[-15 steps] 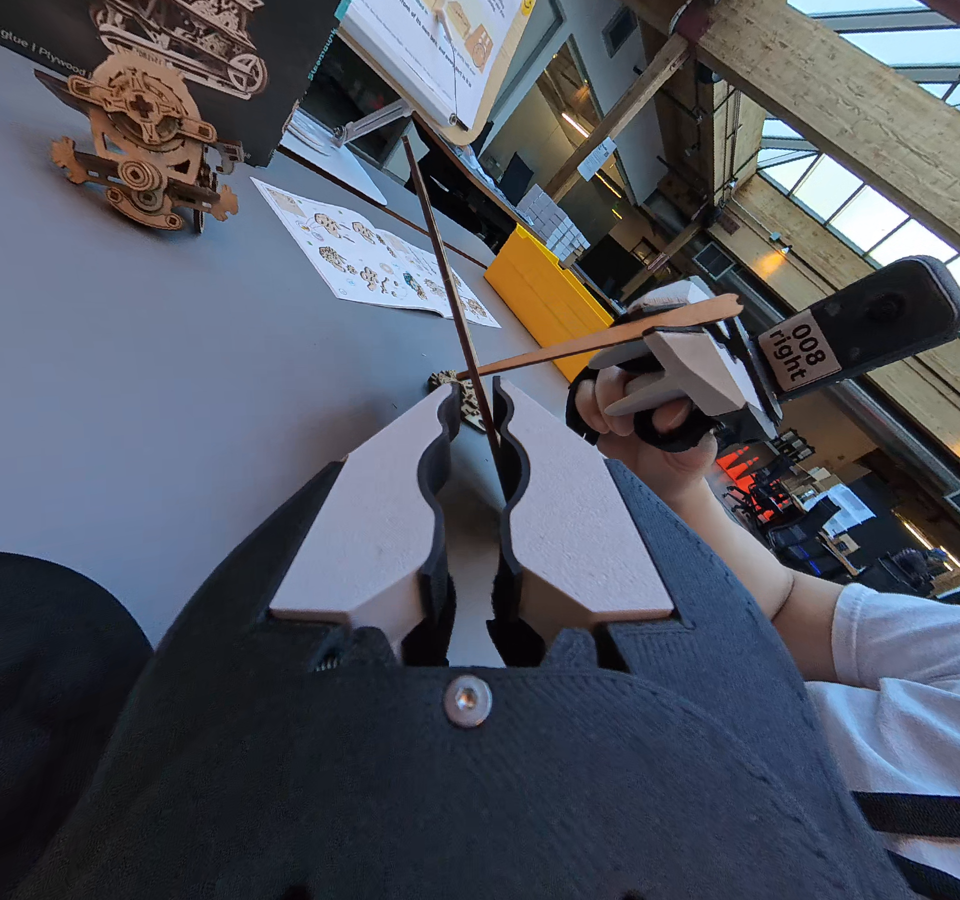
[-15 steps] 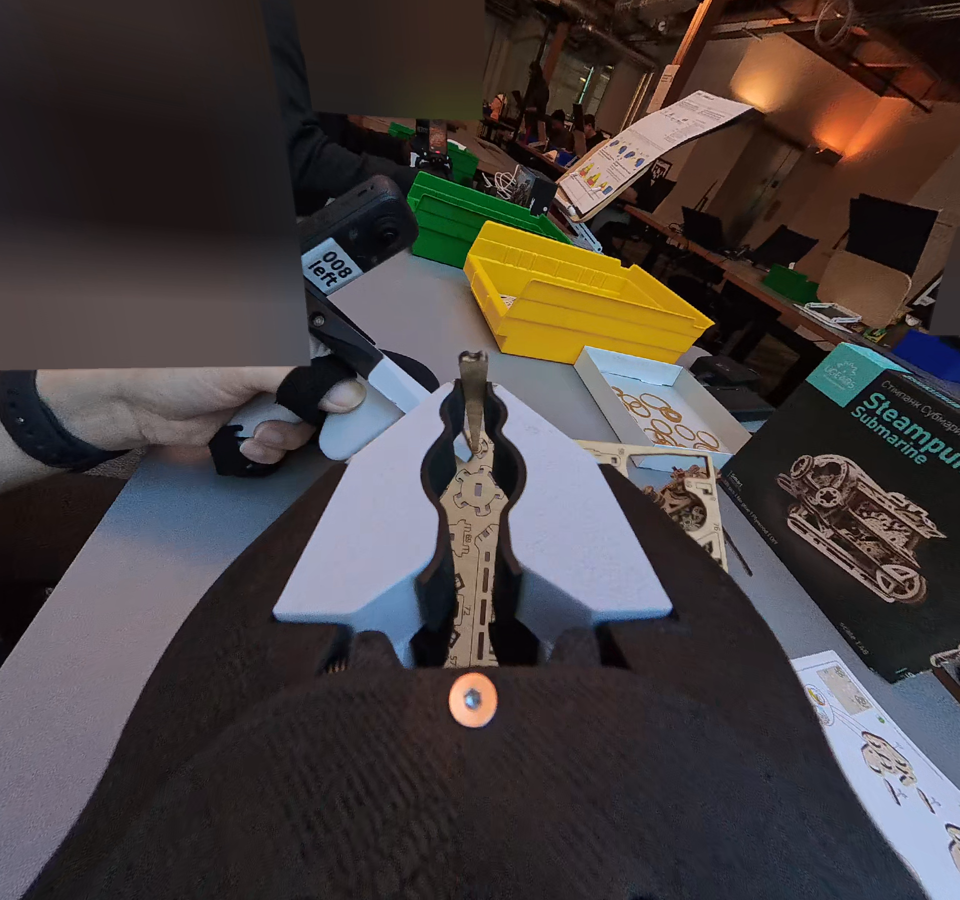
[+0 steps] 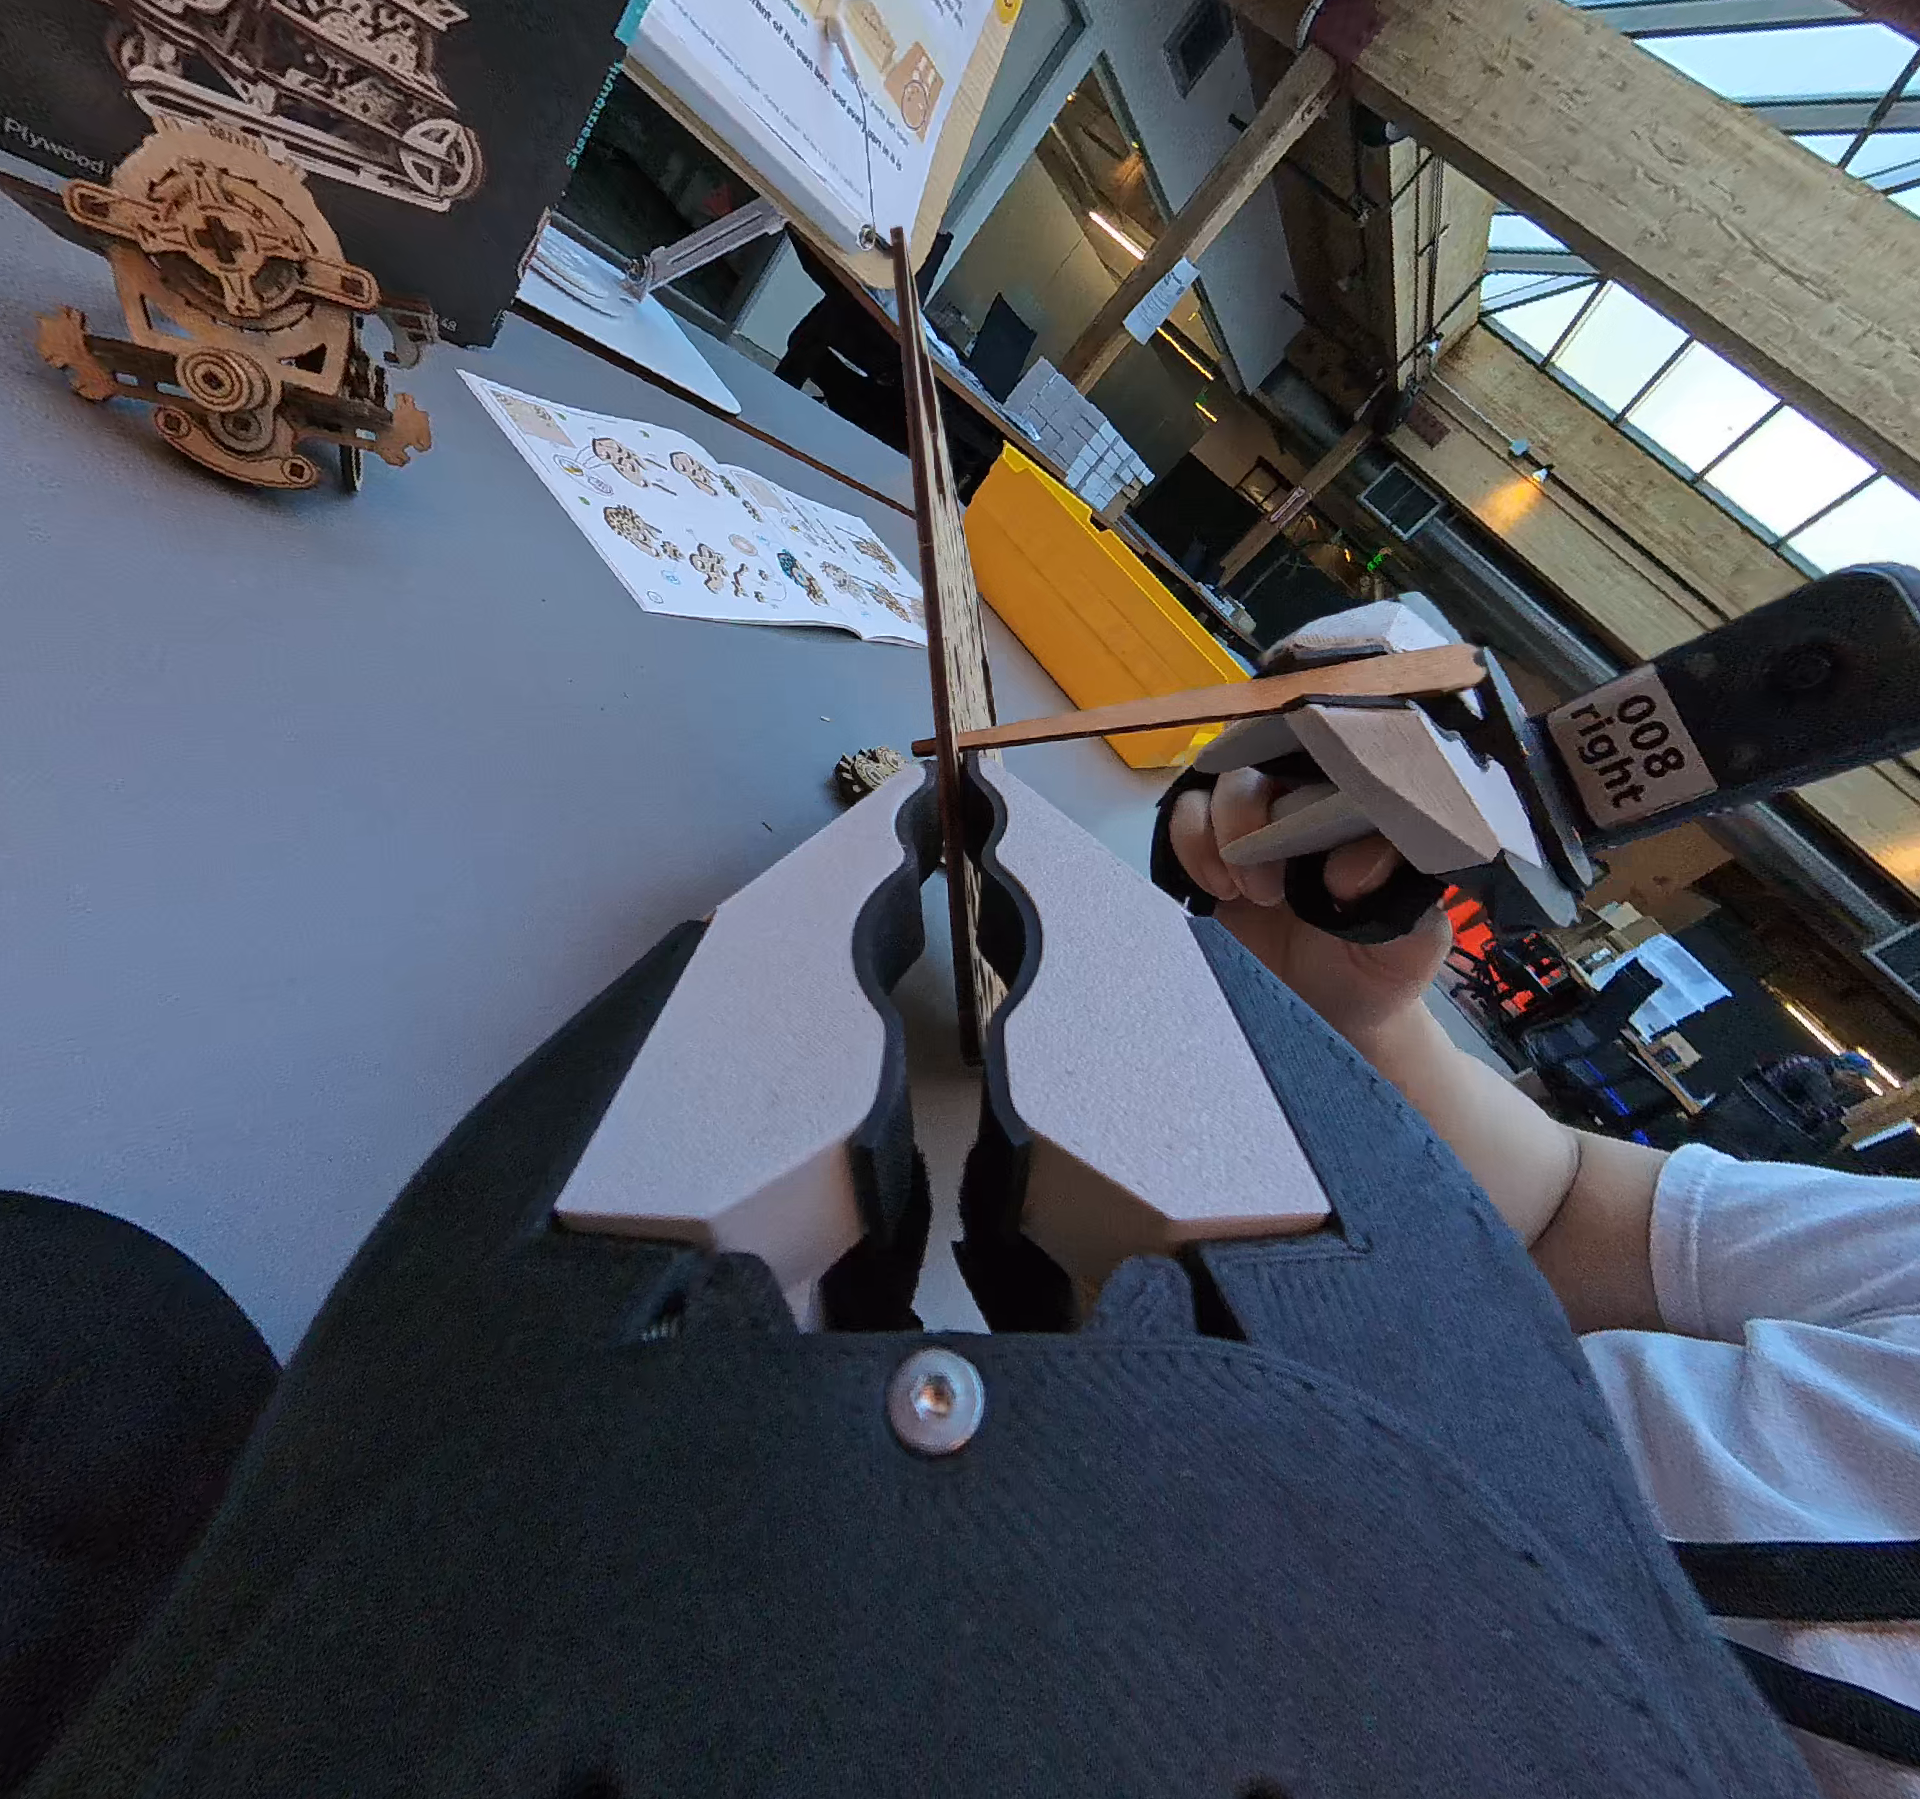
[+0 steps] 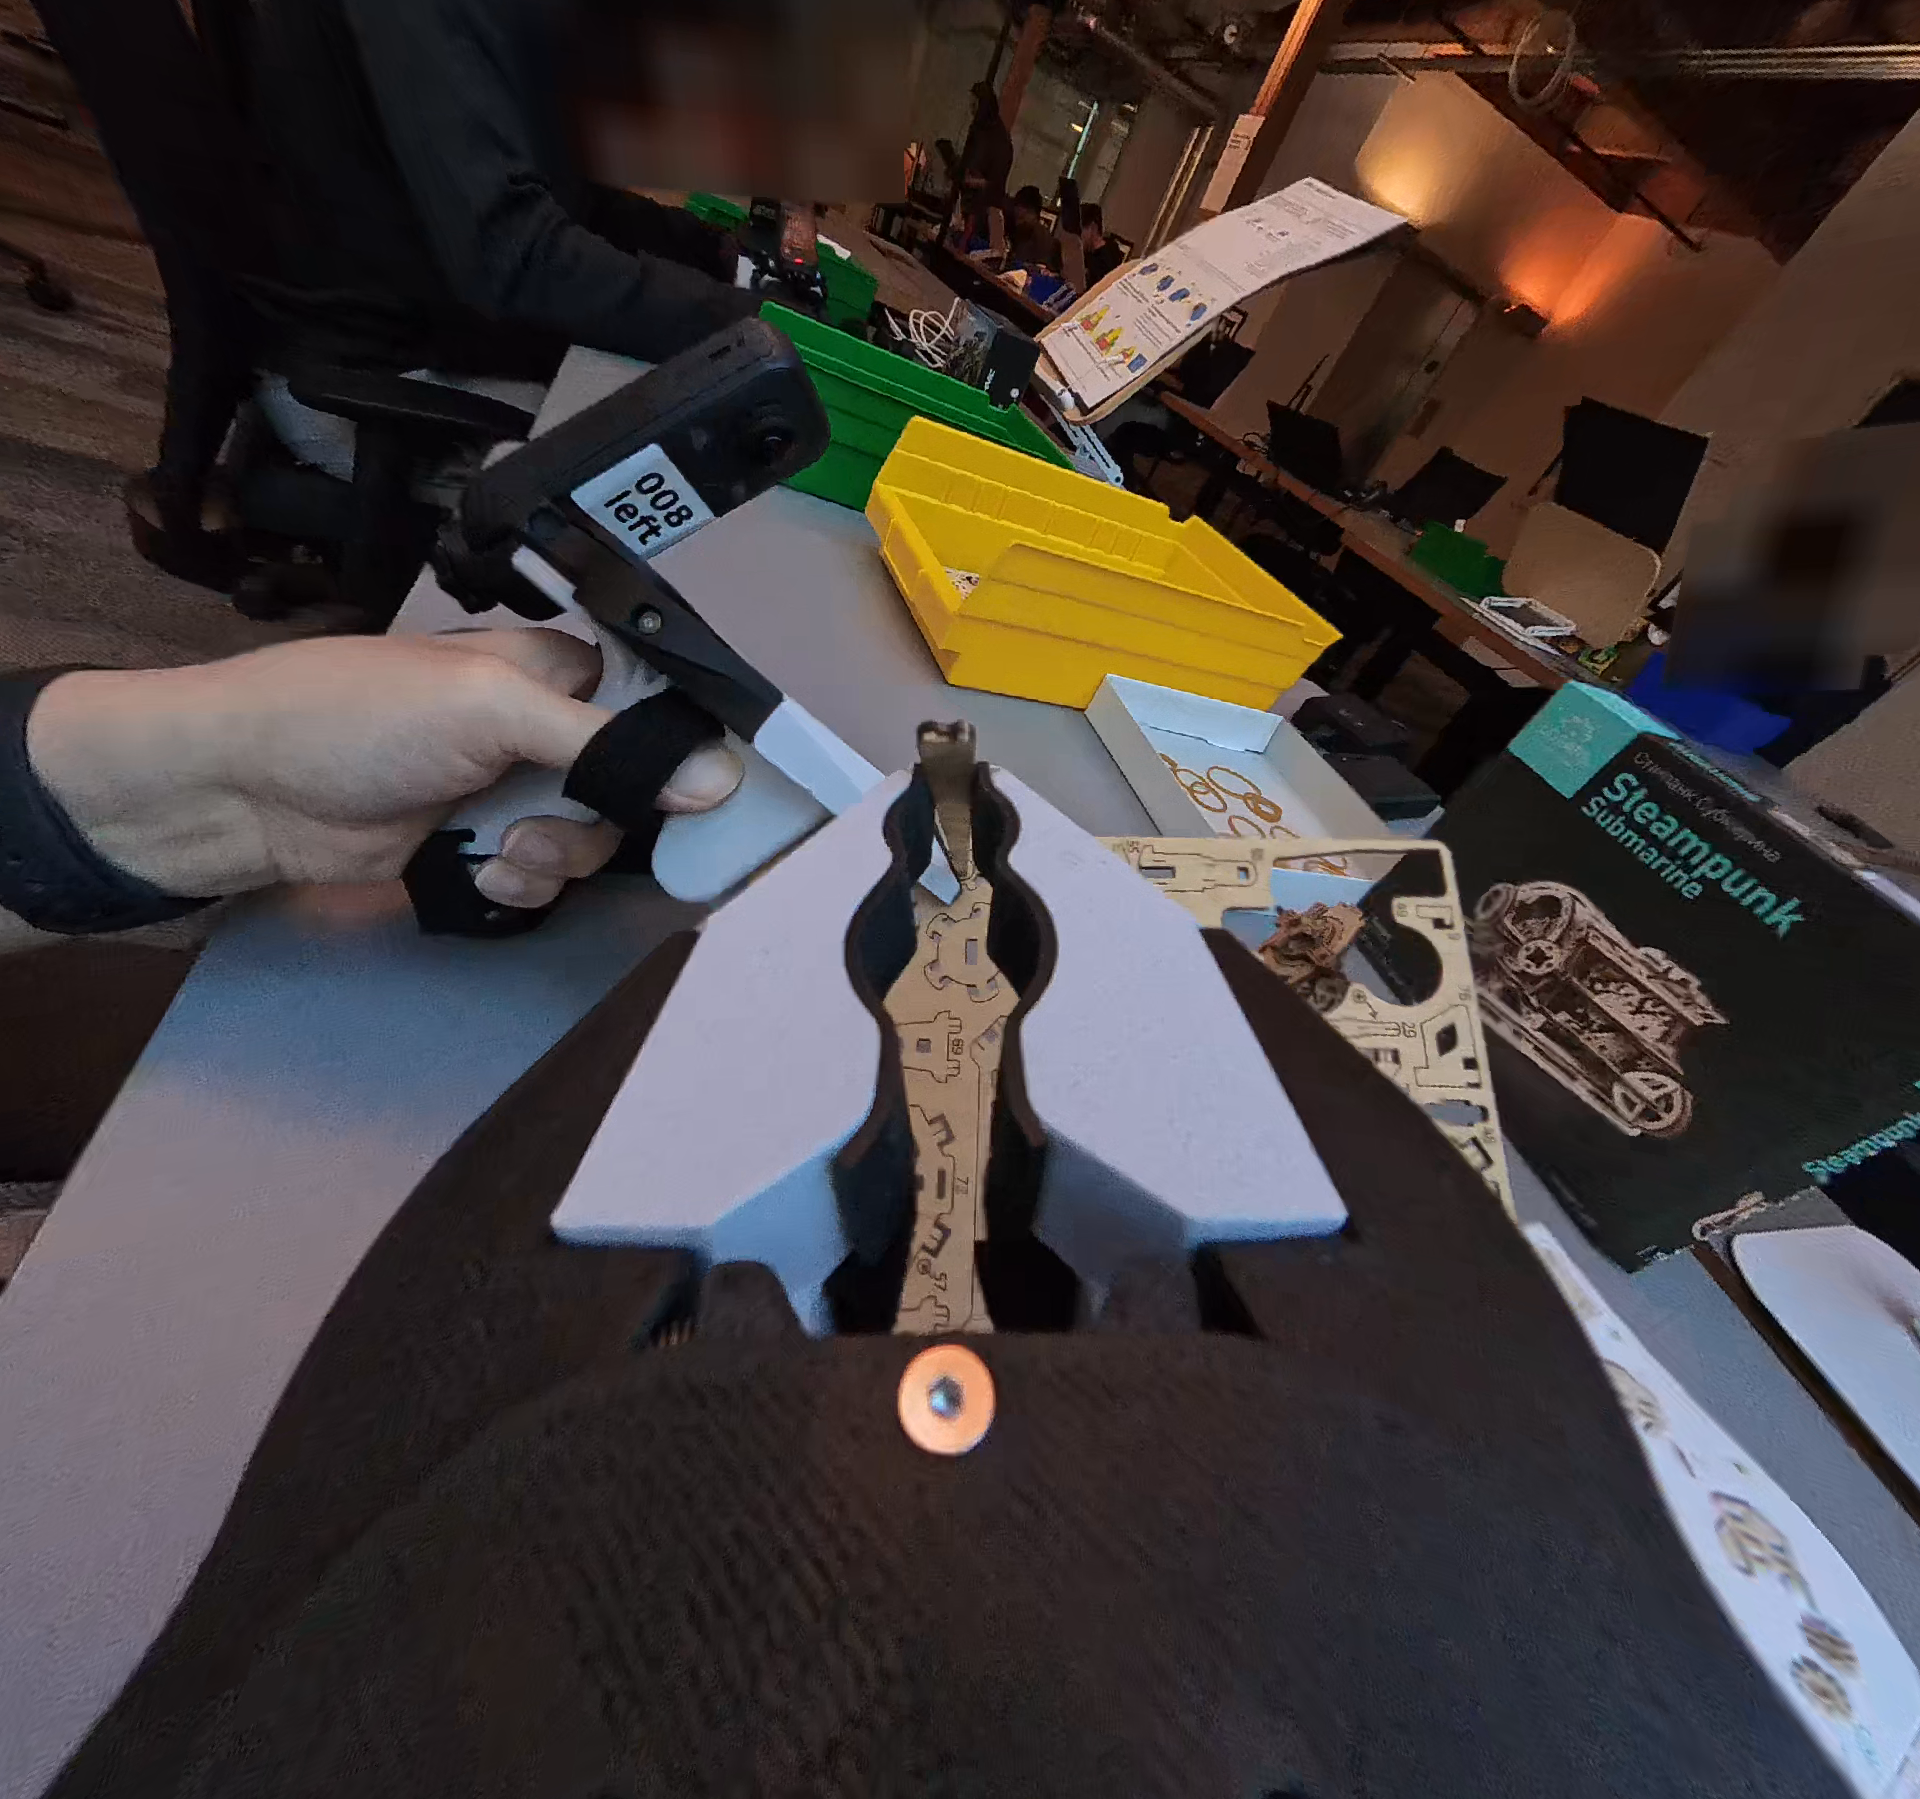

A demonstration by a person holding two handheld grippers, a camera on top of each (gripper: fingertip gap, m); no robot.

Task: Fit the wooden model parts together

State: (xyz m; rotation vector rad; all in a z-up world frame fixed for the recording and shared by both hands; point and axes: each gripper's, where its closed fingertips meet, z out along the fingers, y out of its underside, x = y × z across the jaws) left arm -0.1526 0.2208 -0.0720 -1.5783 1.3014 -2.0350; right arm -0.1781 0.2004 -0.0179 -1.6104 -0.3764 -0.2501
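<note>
In the left wrist view my left gripper (image 3: pixel 951 783) is shut on a thin dark wooden part (image 3: pixel 940 544), seen edge-on and standing up from the jaws. My right gripper (image 3: pixel 1288 700) comes in from the right, shut on a light wooden strip (image 3: pixel 1122 715). The strip's tip meets the dark part just above my left fingertips. In the right wrist view my right gripper (image 4: pixel 951 793) is shut on that cut-out plywood strip (image 4: pixel 951 1074). A small dark wooden end (image 4: pixel 945 762) sticks up at its tip. A white finger (image 4: pixel 805 762) of the left gripper reaches in from the left.
On the grey table (image 3: pixel 312 762) stand a built wooden model (image 3: pixel 223 315), a black kit box (image 4: pixel 1662 970), an instruction sheet (image 3: pixel 707 523) and a small gear (image 3: pixel 871 770). A yellow bin (image 4: pixel 1091 596), a green bin (image 4: pixel 894 399), a white tray (image 4: pixel 1195 762) and a plywood sheet (image 4: pixel 1382 970) lie beyond. One gripper's finger ends stand about 6 cm off the other's.
The dark part in my left gripper has swung more upright. The left gripper has come closer to the right gripper's tip. Both grips are unchanged.
</note>
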